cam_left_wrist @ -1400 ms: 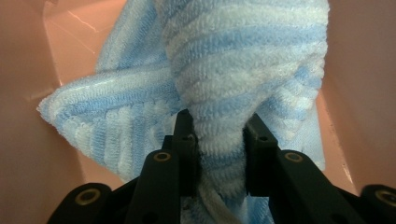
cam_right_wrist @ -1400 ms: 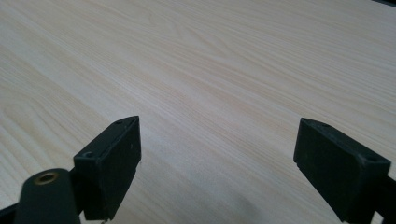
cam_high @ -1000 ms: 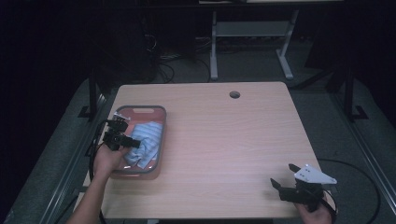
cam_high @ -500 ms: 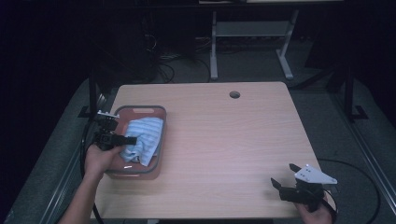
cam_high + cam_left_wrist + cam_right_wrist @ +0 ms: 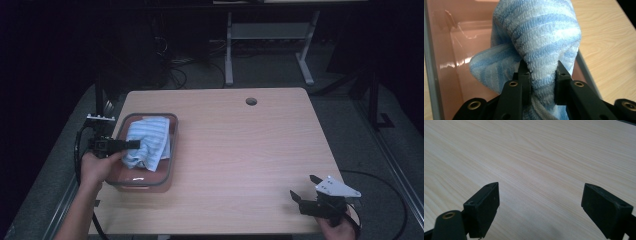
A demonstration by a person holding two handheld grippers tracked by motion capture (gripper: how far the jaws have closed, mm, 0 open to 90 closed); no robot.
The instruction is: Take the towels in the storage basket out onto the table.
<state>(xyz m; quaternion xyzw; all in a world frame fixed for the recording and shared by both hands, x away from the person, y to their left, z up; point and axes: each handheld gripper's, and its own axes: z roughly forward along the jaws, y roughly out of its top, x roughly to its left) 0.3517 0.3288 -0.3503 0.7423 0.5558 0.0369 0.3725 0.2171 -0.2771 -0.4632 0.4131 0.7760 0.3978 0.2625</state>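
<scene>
Towel [image 5: 541,37], blue-and-white striped terry, was pinched in a bunched fold between the two black jaws of the left gripper [image 5: 543,76]. Both pads pressed into the cloth from either side, drawn in as near as the wad between them allowed. The gathered part rose above the pads in a rounded hump; a looser flap hung out to one side, and more cloth trailed down between the jaw arms toward the camera.

Tub [image 5: 451,50], pink plastic with a grey rim, lay directly under and behind the held cloth in the left gripper view; its glossy floor showed reflections. From the high view, the towel [image 5: 148,141] draped over the tub's [image 5: 131,181] middle and far part, its near-left edge caught at the tips of the left gripper [image 5: 134,144], which pointed level across the tub's left wall. The holding hand [image 5: 97,167] sat just beside the tub's left side.

Right gripper [image 5: 303,191], near the front right corner of the table [image 5: 240,150], well apart from towel and tub. Its jaws stood wide apart with nothing between them; in the right gripper view the gap [image 5: 540,202] showed bare pale wood grain.

Round cable hole [image 5: 251,101], near the table's far edge.

Floor beyond held metal stand legs [image 5: 229,60] and cables, dimly lit.
</scene>
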